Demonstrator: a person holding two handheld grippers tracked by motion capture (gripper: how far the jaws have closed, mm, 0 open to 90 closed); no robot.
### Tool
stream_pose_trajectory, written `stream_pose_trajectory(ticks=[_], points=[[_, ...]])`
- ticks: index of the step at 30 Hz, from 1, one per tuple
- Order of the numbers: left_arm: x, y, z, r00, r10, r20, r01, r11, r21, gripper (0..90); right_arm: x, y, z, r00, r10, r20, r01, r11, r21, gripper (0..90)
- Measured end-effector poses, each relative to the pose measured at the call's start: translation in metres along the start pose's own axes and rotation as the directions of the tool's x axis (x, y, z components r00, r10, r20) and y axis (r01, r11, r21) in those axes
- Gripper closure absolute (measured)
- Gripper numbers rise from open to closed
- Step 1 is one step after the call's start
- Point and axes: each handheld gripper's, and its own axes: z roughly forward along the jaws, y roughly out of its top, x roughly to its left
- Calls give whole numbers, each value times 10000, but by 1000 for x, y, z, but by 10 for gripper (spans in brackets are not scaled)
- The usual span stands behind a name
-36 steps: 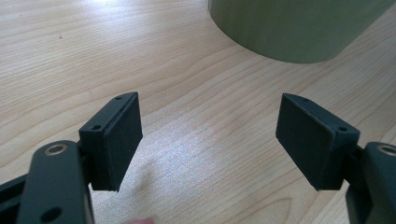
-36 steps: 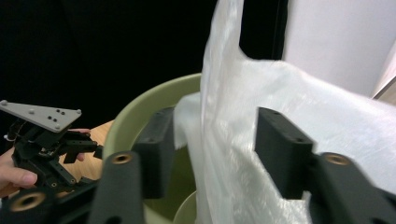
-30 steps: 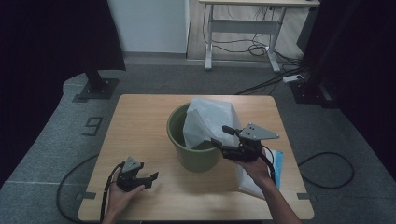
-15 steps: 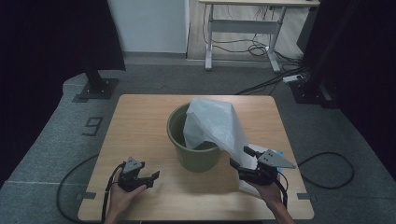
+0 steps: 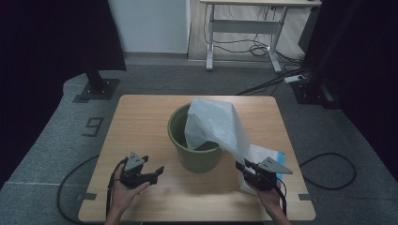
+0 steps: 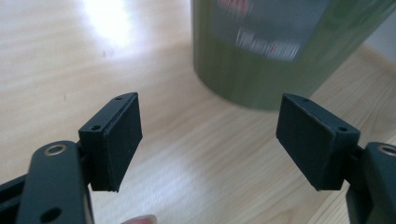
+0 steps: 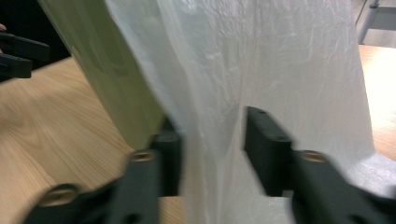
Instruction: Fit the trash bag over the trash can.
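Note:
A green bucket stands in the middle of the wooden table. A white plastic bag drapes over its right rim and down to the tabletop. My right gripper is low at the bucket's right foot. In the right gripper view its jaws have just been closing around a hanging fold of the bag, with a gap still between the pads, next to the bucket wall. My left gripper hovers near the front left, open and empty, pointing at the bucket.
A flat white packet with a blue edge lies under the bag's end at the table's right. On the floor behind stand a desk frame and a black stand base, with cables around them.
My right gripper dropped from beside the bucket's rim to the bag's lower part near the tabletop, and its jaws narrowed around the plastic. The left gripper stayed almost in place.

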Motion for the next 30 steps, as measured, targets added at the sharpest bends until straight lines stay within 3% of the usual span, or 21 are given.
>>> stream_pose_trajectory(ticks=[1,3,6,9,15,18,19,26,30], points=[[-1,4,-2,10000,-12,37,13,9999,-116,226,0,0,0,10000,0,0,0,10000,0,748],[-3,11,-4,9999,-64,138,68,9995,-303,226,-2,6,-5,9996,60,282,-48,9990,-436,849],[-6,20,-4,9998,60,200,-53,9995,-325,227,-3,11,-9,9989,14,471,21,9972,-748,877],[-10,27,-3,9995,288,140,-283,9990,-357,228,-5,18,-14,9981,-68,612,137,9936,-1124,881],[-14,37,-5,9989,389,263,-375,9979,-522,227,-8,45,-27,9980,-234,596,337,9833,-1787,882],[-16,42,-8,9984,434,356,-410,9970,-655,226,-4,63,-30,9970,-547,549,646,9779,-1990,882],[-17,43,-10,9984,429,373,-402,9967,-703,227,1,75,-30,9953,-851,461,928,9742,-2056,882],[-20,51,-21,9970,639,439,-595,9937,-949,226,19,98,-26,9885,-1496,215,1504,9603,-2351,882],[-20,51,-24,9966,694,438,-648,9930,-984,227,22,101,-30,9846,-1722,316,1745,9512,-2544,882]])
